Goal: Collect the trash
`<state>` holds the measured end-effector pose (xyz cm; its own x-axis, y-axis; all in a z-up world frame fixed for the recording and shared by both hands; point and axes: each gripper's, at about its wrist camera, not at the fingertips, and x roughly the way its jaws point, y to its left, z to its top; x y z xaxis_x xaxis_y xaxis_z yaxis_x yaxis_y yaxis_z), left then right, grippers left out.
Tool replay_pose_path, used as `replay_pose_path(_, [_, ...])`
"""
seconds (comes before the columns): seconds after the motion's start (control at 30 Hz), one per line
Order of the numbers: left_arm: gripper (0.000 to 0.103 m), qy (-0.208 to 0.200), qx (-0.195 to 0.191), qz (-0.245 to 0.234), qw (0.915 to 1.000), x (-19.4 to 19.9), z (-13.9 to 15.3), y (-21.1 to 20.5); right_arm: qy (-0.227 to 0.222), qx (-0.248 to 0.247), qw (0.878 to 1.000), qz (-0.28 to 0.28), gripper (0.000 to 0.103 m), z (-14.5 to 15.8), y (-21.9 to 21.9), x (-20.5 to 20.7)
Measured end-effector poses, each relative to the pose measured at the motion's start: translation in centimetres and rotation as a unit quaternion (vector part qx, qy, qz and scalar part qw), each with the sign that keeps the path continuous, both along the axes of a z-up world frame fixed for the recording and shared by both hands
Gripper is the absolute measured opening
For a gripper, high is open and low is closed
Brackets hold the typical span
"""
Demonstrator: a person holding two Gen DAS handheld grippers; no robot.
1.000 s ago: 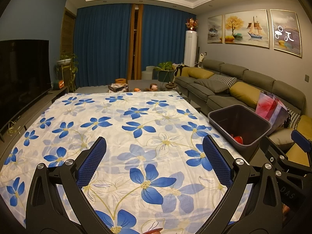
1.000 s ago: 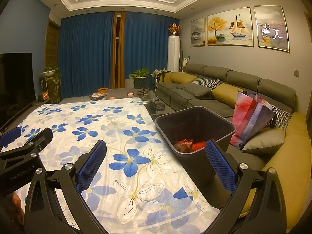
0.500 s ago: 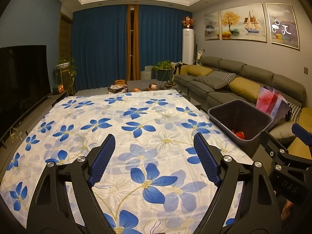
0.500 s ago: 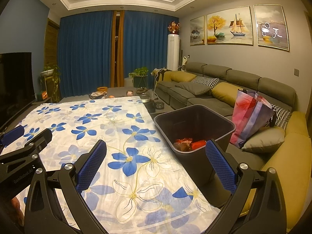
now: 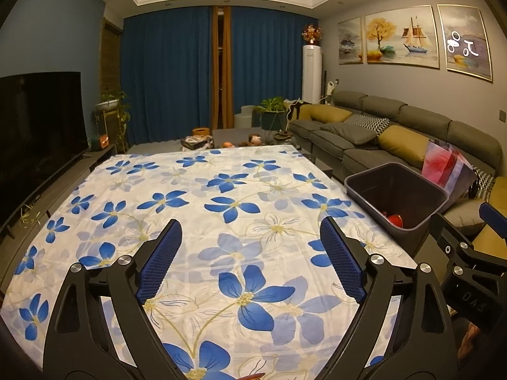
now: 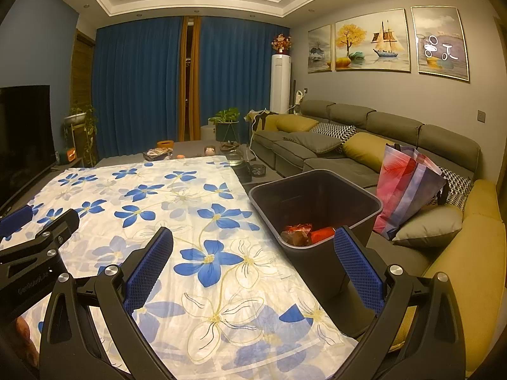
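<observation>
The left wrist view looks out over a big bench covered with a white cloth [image 5: 221, 209] with blue flowers on it. The left tongs [image 5: 250, 259] hang low over the near part of the cloth. Their two blue pads are far apart and are opening a little more right now. Nothing is between them. They are probably held wide like this so they are ready to close on a piece of trash.

No trash shows on the cloth in either view. The trash is in the dark bin [image 5: 396, 190], which stands just beside the right edge of the bench, between the bench and the sofa [image 5: 412, 133]. It is likely put there so that things can drop in with only a short move off the bench. In the right wrist view the bin [image 6: 317, 196] is open at the top, and some red trash [image 6: 309, 234] lies at the bottom.

The right tongs [image 6: 253, 262] point toward the corner of the bench nearest the bin. Their pads are wide apart too, and they hold nothing. One pad is in front of the cloth and the other is in front of the bin's wall.

Both tongs are empty and the bench looks bare, so the job looks done or nearly done. A pink and purple bag [image 6: 408, 183] leans on the sofa cushions behind the bin. It does not touch the tongs.
</observation>
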<state>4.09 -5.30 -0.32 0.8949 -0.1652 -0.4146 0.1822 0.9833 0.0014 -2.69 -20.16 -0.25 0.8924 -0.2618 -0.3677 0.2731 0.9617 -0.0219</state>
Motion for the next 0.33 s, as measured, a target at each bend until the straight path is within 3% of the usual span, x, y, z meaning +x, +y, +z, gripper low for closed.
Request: replay_pose_path(0.33, [0.097, 0.007, 0.01, 0.013, 0.9998, 0.36, 0.16, 0.11, 0.002, 0.003, 1.0, -0.001, 0.098, 0.19, -0.3, 0.26])
